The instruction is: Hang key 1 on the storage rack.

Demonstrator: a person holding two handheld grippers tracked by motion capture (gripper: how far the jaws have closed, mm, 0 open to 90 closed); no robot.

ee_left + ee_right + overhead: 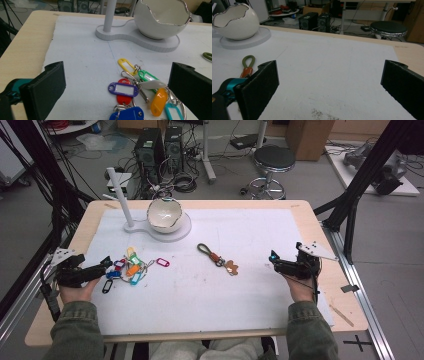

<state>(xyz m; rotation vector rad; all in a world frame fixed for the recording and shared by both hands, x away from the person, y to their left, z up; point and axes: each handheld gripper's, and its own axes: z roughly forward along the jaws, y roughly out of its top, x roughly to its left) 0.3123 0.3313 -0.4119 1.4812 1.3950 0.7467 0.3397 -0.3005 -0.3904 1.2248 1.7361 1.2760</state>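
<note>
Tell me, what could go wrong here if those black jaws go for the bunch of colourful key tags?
1. The key tags lie tangled on shared rings, so the left gripper, jaws wide open, may pinch one tag and drag the whole bunch along.
2. The tags lie flat on the white mat; the jaws could scrape or snag it.
3. The egg-shaped bowl only sits on its stand; a careless swing might knock it off.
</note>
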